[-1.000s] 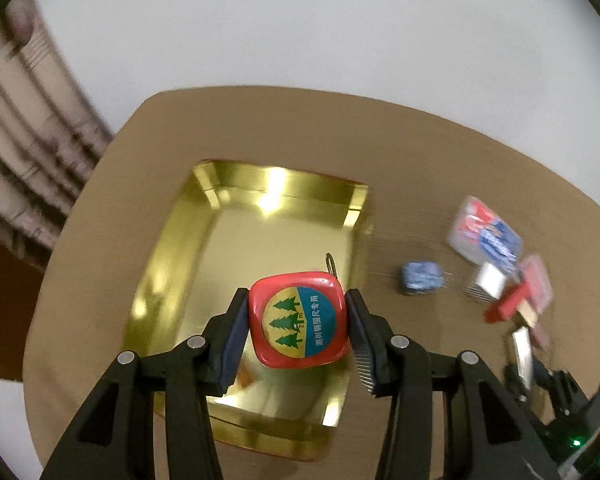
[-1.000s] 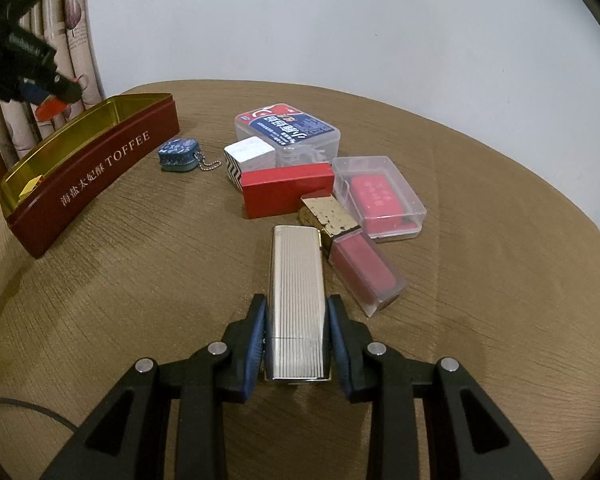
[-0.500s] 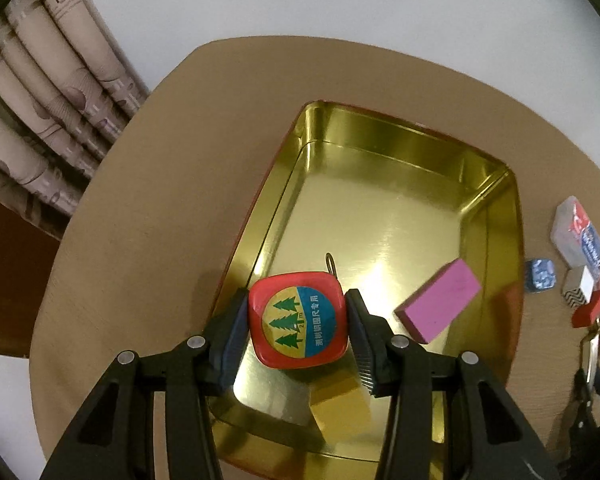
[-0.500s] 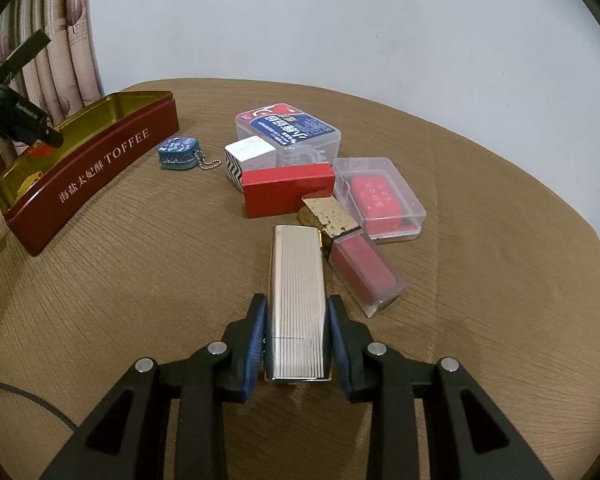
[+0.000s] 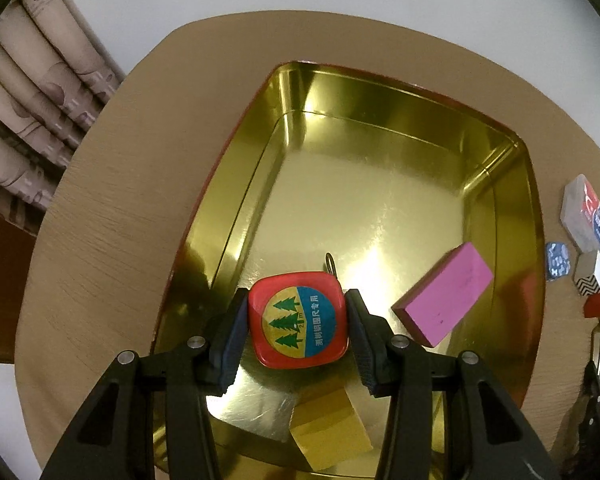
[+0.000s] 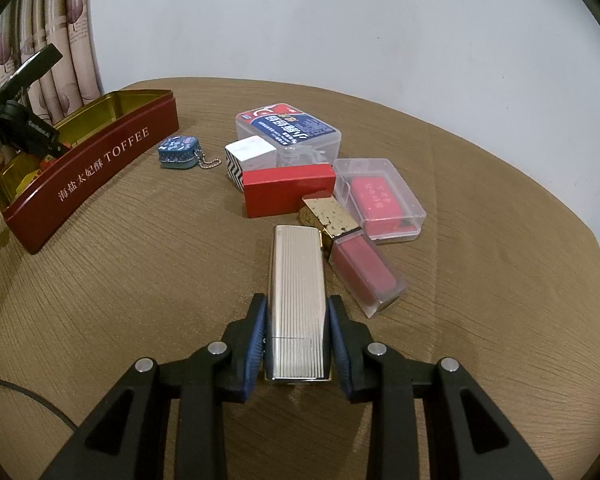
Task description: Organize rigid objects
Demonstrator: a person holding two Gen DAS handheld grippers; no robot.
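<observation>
Jaws of the left gripper (image 5: 297, 330) pinch a red tape measure (image 5: 298, 320) with a tree emblem, holding it above the near end of the gold tin (image 5: 380, 120). Jaws of the right gripper (image 6: 296, 344) pinch a ribbed silver case (image 6: 298, 300), whose lower end lies between the blue pads while its far end points toward the clutter on the brown tabletop (image 6: 120, 300).

Inside the gold tin, a yellow block (image 5: 330, 432) lies at the near end, just under the tape measure, and a pink block (image 5: 444, 300) lies tilted against the wall nearest the clutter. The rest of the tin's floor is bare and shiny.

From the right wrist view the tin (image 6: 100, 168) shows a dark red outer wall lettered TOFFEE. On the side of the tin away from the curtain, a small blue tape measure (image 6: 178, 152) with a bead chain lies closest to it. Further from the tin come a white cube with zigzag sides (image 6: 250, 160), a red box (image 6: 290, 194) and a clear box with a blue label (image 6: 288, 132). Further still lie a gold-capped lip gloss (image 6: 352, 248), just beside the silver case, and a clear case holding a red item (image 6: 380, 200). A patterned curtain (image 5: 32, 120) hangs beyond the tin.
</observation>
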